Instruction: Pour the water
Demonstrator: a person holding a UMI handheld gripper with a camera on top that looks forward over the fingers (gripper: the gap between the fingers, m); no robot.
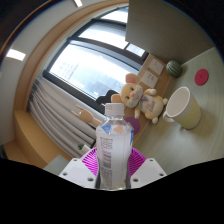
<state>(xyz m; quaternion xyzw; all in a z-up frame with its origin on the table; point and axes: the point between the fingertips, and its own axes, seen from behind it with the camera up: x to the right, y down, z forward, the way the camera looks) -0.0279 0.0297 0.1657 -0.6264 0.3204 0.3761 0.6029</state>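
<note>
Nearest the lens stands a clear plastic water bottle (113, 150), upright between the two fingers of the gripper (112, 165). Its white cap (116, 108) is still on, and a pale label wraps its middle. The magenta pads (92, 160) show at either side of the bottle's lower body, close against it — the fingers appear to press on it from both sides, so the gripper looks closed on the bottle, narrowed to the bottle's width. The white finger bodies (76, 170) spread out below the pads.

The whole view is tilted. Beyond the bottle a stuffed rabbit toy (135, 97), tan with long ears, sits on the pale table (170, 140), and just behind the cap a small tan figure (116, 100) shows against it, partly hidden. Near the rabbit, further along the table, stands a pale yellow cup (180, 106) with its open mouth turned toward the camera; what it holds cannot be told. The cup is well apart from the bottle.

Behind the toy some small cards or boxes (150, 75) lean by the wall, and a green round object (174, 68) and a pink round one (202, 76) sit near them — too small to identify. A large window (90, 65) with a dark frame fills the background, and light strips (16, 54) run across the ceiling.
</note>
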